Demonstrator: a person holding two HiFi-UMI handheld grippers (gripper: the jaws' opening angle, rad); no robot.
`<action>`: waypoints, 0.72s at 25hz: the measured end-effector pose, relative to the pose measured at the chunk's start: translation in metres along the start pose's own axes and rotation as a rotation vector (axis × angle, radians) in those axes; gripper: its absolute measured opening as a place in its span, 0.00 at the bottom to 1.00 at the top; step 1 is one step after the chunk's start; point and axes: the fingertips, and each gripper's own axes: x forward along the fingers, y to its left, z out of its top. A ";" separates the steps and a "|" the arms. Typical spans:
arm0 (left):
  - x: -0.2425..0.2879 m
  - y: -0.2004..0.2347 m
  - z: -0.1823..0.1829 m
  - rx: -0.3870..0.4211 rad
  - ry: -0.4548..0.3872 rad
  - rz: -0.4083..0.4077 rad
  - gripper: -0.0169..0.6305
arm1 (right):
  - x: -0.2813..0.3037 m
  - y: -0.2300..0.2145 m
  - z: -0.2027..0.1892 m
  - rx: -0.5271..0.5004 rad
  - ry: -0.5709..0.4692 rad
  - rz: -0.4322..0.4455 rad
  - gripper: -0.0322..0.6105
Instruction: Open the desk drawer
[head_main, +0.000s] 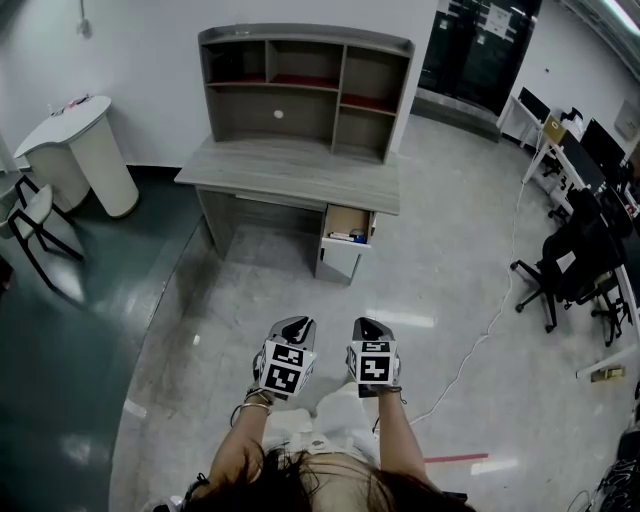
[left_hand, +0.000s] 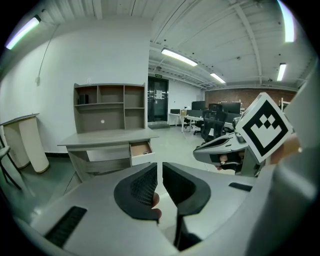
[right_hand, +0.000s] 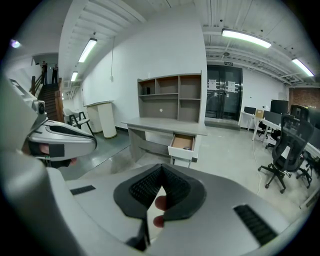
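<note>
Grey wood-grain desk with a shelved hutch (head_main: 290, 170) stands against the white wall, well apart from the person. Its small grey drawer (head_main: 347, 228) hangs under the right end of the tabletop and is already pulled out, with its pale wooden inside showing.

The opening step looks done or nearly so, and both tools are held back near the body. The left tool (head_main: 297, 324) has its jaws a narrow slit apart with nothing between them. The right tool (head_main: 368, 324) has its jaws pressed together and empty. Pulling further would probably mean walking up and catching the drawer's front edge.

A few small bluish and white things lie in the drawer, too small to name.
</note>
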 end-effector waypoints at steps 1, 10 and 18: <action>0.000 -0.001 -0.002 -0.010 0.002 -0.002 0.09 | -0.001 0.000 -0.001 0.002 0.002 -0.001 0.08; 0.000 -0.003 -0.001 -0.037 0.001 -0.018 0.09 | -0.001 0.001 -0.002 0.003 -0.003 0.005 0.08; 0.000 0.002 -0.002 -0.051 0.003 -0.017 0.09 | 0.000 0.001 -0.006 0.018 0.007 -0.003 0.08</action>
